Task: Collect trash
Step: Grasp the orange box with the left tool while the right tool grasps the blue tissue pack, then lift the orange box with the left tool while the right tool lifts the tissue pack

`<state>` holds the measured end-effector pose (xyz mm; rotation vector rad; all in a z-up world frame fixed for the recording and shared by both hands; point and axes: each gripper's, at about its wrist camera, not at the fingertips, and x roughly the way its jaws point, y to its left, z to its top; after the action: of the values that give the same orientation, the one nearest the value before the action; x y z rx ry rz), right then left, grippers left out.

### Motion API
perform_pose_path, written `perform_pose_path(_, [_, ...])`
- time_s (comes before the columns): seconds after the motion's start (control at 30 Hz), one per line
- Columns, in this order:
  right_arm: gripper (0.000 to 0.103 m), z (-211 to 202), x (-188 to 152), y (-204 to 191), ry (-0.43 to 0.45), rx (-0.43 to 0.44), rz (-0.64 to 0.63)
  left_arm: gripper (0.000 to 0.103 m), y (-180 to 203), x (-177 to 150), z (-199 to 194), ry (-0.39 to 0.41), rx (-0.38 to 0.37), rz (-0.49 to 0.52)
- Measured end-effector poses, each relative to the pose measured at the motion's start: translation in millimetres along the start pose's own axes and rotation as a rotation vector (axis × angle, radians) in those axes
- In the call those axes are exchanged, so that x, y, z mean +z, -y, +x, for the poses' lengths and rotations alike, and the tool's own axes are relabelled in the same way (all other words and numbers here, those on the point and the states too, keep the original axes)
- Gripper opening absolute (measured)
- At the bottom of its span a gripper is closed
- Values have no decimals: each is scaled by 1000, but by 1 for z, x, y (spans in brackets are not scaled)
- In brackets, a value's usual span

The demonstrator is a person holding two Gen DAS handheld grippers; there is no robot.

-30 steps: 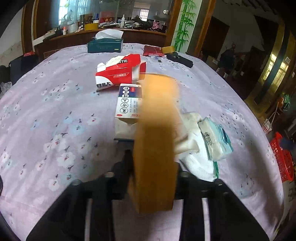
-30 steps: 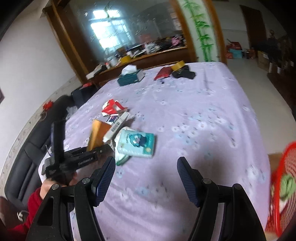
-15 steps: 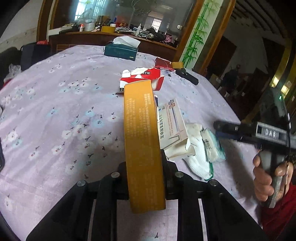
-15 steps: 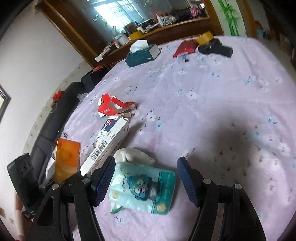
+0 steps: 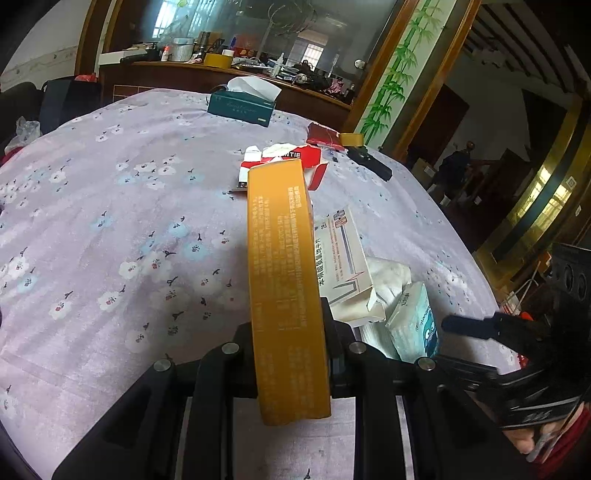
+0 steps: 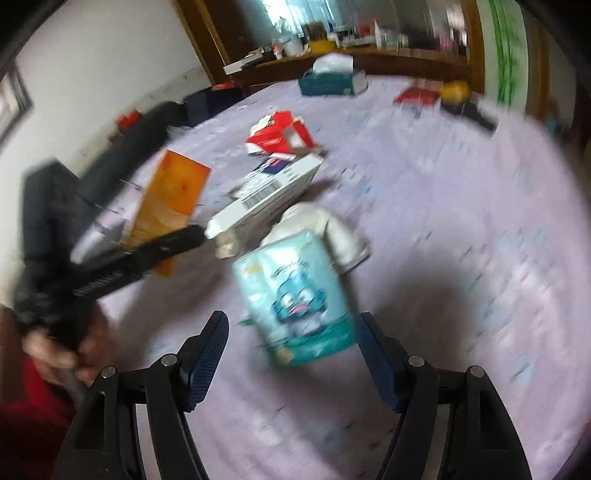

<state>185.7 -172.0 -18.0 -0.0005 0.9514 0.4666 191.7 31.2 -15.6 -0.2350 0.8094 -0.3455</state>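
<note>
A lived-in room of a home. A lilac flower-print cloth (image 5: 110, 221) fills the lower half of the frame, with a green tissue box (image 5: 242, 105) at its far edge. Behind it, along the top of the frame, a cluttered dark wooden sideboard (image 5: 184, 75) stands under a large mirror (image 5: 258, 33), with a bamboo-painted panel (image 5: 395, 70) at upper right.

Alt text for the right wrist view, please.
Blurred view: the open right tool hangs over a teal tissue pack on a lilac floral cloth. At left, the left tool grips an orange box beside a white box.
</note>
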Motion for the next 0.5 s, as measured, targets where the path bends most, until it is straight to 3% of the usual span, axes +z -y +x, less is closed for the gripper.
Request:
perform_pose_path(0.07, [76,5,1,-10,15,-73,-65,21,0,0,-1,4,4,4])
perform_pose_path(0.17, [75,15,-1,-14,9,-113,-106,21,2,-1,-5,16,15,17])
perform_pose_path(0.23, [59,17,-3,-11,4,-110,-94,21,3,-3,-8,23,14,24])
perform_pose_path(0.33, [55,14,-7,-7,7,-118,-77,21,6,-5,-13,33,10,30])
perform_pose_path(0.4, [45,13,-8,-8,12,-122,-55,21,8,-7,-16,40,10,35])
perform_pose_path(0.5, [39,8,-13,-10,31,-134,-11,21,15,-12,-23,53,15,55])
